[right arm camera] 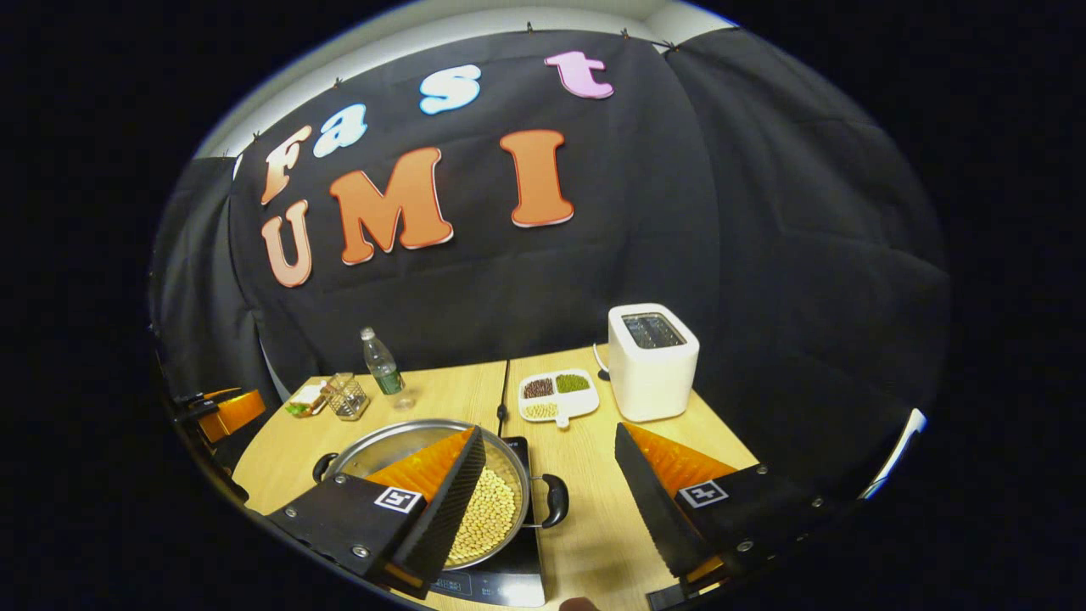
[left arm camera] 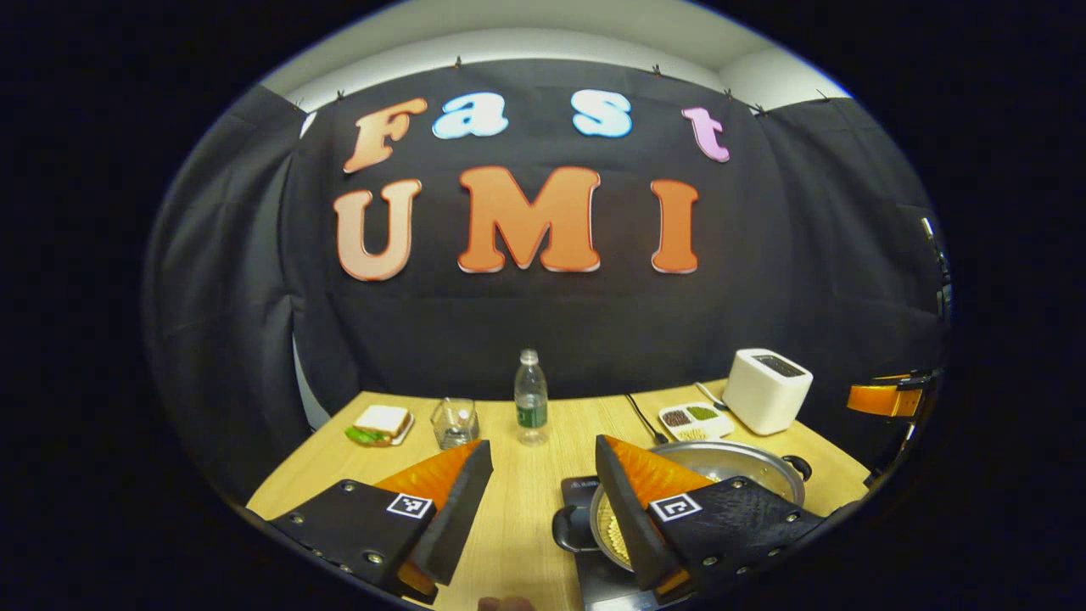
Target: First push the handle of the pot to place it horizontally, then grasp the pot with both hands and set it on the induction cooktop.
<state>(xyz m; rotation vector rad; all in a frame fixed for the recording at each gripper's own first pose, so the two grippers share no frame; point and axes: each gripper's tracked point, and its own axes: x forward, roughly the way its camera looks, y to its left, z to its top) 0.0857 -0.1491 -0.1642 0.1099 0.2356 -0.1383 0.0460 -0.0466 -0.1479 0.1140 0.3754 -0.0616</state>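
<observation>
A steel pot (left arm camera: 736, 462) holding pale beans (left arm camera: 612, 530) sits on the black induction cooktop (left arm camera: 581, 490) at the near right of the wooden table. Its two black side handles point left (left arm camera: 562, 528) and right (left arm camera: 798, 466). My left gripper (left arm camera: 543, 450) hovers open above the pot's left handle, its right finger in front of the pot. In the right gripper view the pot (right arm camera: 399, 445) rests on the cooktop (right arm camera: 501, 579). My right gripper (right arm camera: 550, 434) is open over the pot's right handle (right arm camera: 553, 501), holding nothing.
A white toaster (right arm camera: 652, 361) and a divided dish of grains (right arm camera: 557, 395) stand at the back right. A water bottle (left arm camera: 531, 399), a glass (left arm camera: 455, 423) and a sandwich on a plate (left arm camera: 380, 423) line the back left. A black cable (left arm camera: 645, 417) runs to the cooktop.
</observation>
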